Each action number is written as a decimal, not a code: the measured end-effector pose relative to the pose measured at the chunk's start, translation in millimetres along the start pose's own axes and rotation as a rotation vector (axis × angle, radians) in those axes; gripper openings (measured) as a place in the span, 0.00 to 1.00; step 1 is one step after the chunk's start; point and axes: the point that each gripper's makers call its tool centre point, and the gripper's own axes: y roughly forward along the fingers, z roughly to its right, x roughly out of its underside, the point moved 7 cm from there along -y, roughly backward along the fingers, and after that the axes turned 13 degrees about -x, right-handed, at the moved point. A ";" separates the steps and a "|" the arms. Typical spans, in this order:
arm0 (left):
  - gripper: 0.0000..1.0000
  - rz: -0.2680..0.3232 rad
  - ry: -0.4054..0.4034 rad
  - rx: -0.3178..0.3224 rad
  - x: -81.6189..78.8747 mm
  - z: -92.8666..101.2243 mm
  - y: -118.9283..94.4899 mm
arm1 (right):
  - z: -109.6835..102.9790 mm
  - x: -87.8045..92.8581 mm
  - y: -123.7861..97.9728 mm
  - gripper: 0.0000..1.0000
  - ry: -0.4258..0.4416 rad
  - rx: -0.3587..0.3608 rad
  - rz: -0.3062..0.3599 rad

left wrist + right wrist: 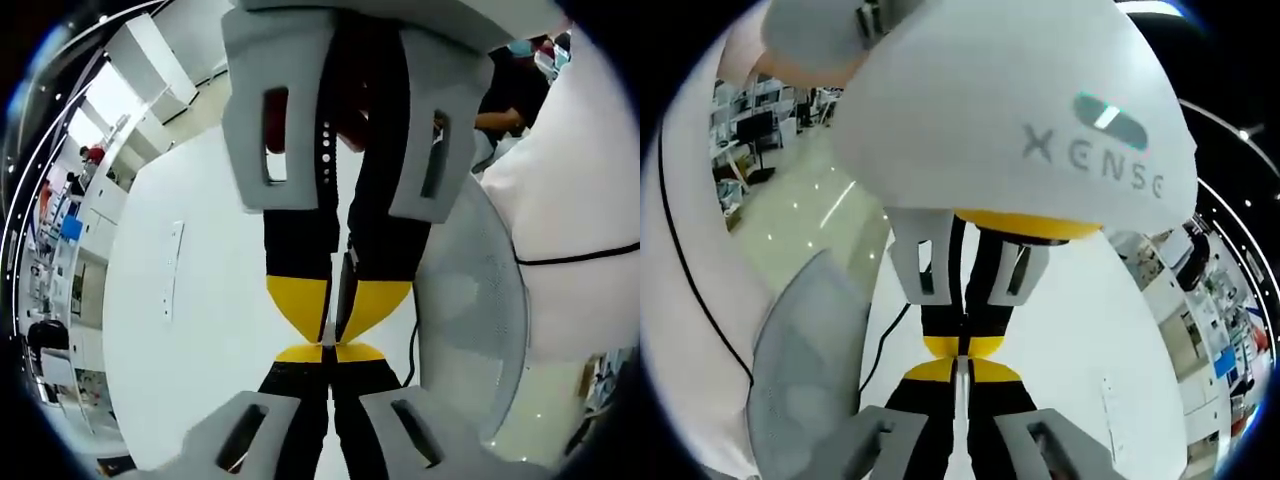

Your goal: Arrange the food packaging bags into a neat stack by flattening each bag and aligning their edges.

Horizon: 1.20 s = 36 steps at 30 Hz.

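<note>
Left gripper view: left gripper rises from the bottom, black jaws with yellow tips pressed together, nothing visible between them. Meeting it tip to tip from above is the right gripper, its jaws close together too, a thin dark sliver in the narrow gap; cannot tell what that is. Behind both lies a white table, bare where it shows. A person in a white garment stands at the right edge, with a mesh chair back just beside.

Right gripper view: right gripper at the bottom, yellow tips closed on each other. The left gripper comes down from above, touching it nose to nose, its white housing blocking much of the scene.

Food packaging bags: cannot see any on the visible table; where they lie cannot be told.

Judgement: the stacking has not visibly started, and this looks like a tip-to-tip pose ahead of the work. To do the step well, part the two grippers, tilt the cameras down until the bags are in sight, open one pair of jaws wide, then approach the first bag low and flat so pressing smooths it rather than creases it.
</note>
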 end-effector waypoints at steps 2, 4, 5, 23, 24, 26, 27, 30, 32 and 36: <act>0.00 -0.001 0.001 0.000 0.0 0.2 0.1 | -0.2 -0.1 0.3 0.00 0.001 0.000 -0.001; 0.00 0.000 0.004 -0.001 0.1 0.6 0.4 | -0.5 -0.3 0.7 0.00 -0.001 -0.002 -0.006; 0.00 0.000 0.005 -0.002 0.2 0.6 0.8 | -1.1 -0.9 0.8 0.00 -0.002 -0.001 -0.008; 0.00 0.000 0.012 0.005 0.2 4.3 0.1 | -3.3 0.4 0.6 0.00 -0.007 -0.003 -0.016; 0.00 -0.006 0.015 0.004 0.8 4.6 0.2 | -3.2 1.3 0.1 0.00 -0.010 -0.001 -0.025; 0.00 -0.009 0.020 0.000 2.2 4.2 0.8 | -3.8 1.8 -0.7 0.00 -0.006 0.000 -0.024; 0.00 -0.007 0.017 0.001 2.3 4.1 0.9 | -4.0 1.7 -0.8 0.00 -0.004 0.000 -0.021; 0.00 -0.005 0.015 0.000 1.2 5.3 -0.2 | -3.7 1.9 -0.8 0.00 -0.002 0.001 -0.020; 0.00 -0.005 0.017 -0.001 0.4 6.4 -0.8 | -4.1 2.0 -0.9 0.00 -0.002 0.002 -0.021; 0.00 -0.002 0.015 0.001 -0.7 8.3 -2.3 | -4.2 2.9 -1.0 0.00 0.002 0.002 -0.018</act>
